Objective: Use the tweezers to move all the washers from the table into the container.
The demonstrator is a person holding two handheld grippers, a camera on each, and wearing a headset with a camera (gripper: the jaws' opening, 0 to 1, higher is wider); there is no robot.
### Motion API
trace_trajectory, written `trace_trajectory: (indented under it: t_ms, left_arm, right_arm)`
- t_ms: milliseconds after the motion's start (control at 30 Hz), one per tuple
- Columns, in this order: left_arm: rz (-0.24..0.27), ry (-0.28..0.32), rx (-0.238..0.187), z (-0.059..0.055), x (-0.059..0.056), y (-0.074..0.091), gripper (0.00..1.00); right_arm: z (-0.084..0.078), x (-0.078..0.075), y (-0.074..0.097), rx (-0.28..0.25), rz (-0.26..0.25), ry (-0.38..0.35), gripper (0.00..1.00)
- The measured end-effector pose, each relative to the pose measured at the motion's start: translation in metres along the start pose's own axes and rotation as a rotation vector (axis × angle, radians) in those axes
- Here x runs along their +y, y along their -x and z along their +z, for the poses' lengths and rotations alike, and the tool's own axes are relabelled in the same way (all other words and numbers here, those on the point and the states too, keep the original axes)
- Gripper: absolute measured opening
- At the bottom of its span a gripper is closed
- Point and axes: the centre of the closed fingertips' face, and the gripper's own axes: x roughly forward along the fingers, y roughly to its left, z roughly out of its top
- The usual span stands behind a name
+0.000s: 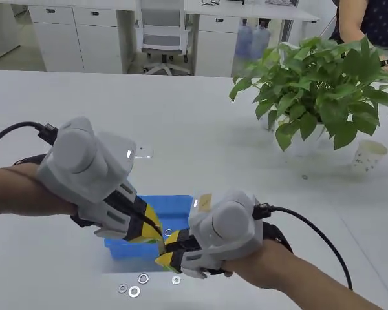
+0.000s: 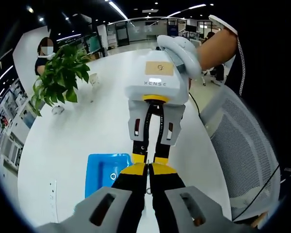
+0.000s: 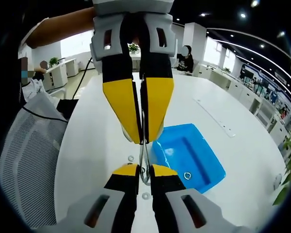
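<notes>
Four washers (image 1: 134,292) lie loose on the table (image 1: 200,129), nearest. Just beyond, right gripper (image 3: 144,170) and left gripper (image 2: 148,169) meet tip to tip, jaws narrow, both pinching the tweezers (image 3: 144,158). Blue container (image 1: 174,206) behind holds a single washer (image 3: 187,175). Potted plant (image 1: 317,90) farthest

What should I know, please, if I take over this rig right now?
The left gripper is shut on the tweezers. The right gripper is shut on the same tweezers. The two meet tip to tip above the front edge of the blue container.
Done: one washer lies in the container.
To do: four washers lie on the table in front of the container. One gripper probably has to let go first.
</notes>
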Motion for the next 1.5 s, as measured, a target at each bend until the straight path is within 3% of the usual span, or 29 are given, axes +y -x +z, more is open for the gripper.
trace_trajectory:
  t_ms: [267,700,1033,1500]
  left_arm:
    - [0.025,-0.023,0.008,0.004,0.016,0.008,0.06]
    - [0.035,-0.038,0.031,0.001,0.041,0.009,0.06]
    - [0.040,-0.050,0.057,-0.012,0.057,0.002,0.06]
    - [0.038,-0.027,0.070,-0.036,0.068,-0.012,0.06]
  right_arm:
    - [0.009,-0.018,0.002,-0.002,-0.011,0.010,0.10]
    - [0.013,-0.044,-0.006,-0.031,-0.032,-0.018,0.10]
    - [0.008,-0.059,-0.020,-0.039,-0.044,-0.019,0.10]
    - [-0.007,-0.067,-0.043,-0.027,-0.026,-0.046,0.10]
